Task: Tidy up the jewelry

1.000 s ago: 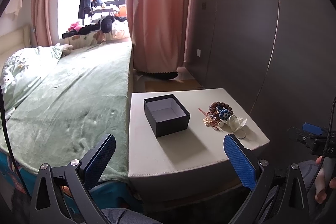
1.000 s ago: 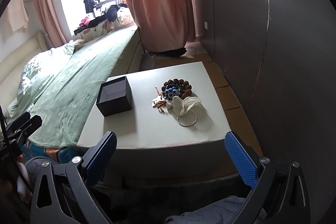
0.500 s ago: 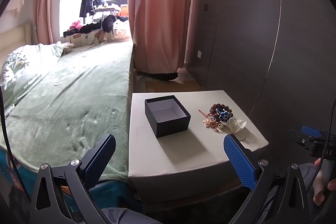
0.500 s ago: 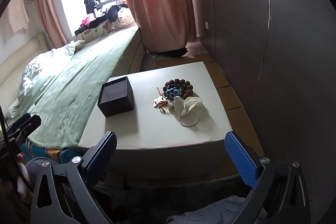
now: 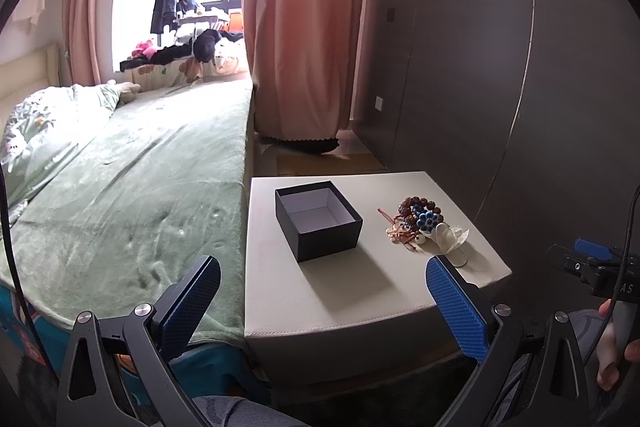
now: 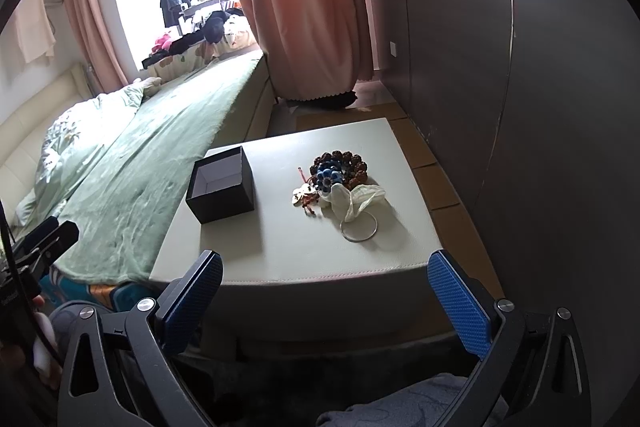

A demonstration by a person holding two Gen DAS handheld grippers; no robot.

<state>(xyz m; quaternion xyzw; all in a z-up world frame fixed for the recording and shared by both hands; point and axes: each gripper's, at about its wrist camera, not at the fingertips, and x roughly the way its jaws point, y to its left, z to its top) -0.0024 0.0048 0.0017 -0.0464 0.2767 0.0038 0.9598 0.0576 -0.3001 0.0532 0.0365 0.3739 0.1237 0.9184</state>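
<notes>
An open black box (image 5: 319, 218) (image 6: 222, 184) with a pale, empty inside sits on the white bedside table (image 5: 304, 291) (image 6: 288, 255). To its right lies a heap of jewelry (image 5: 422, 223) (image 6: 338, 177): a brown bead bracelet, blue flower piece, red cords, a white fabric piece (image 6: 356, 201) and a silver bangle (image 6: 359, 227). My left gripper (image 5: 324, 301) hangs open before the table's near edge, nothing between its fingers. My right gripper (image 6: 326, 301) is open too, short of the table and holding nothing.
A bed with a green blanket (image 5: 128, 187) (image 6: 160, 147) runs along the table's left side. A dark panelled wall (image 5: 520, 87) (image 6: 540, 67) stands close on the right. Pink curtains (image 5: 304, 27) hang behind. A hand (image 5: 612, 351) grips the right gripper's handle.
Both views have crept slightly toward the table and tilted a little; box and jewelry stay where they were. Both grippers stay open.
</notes>
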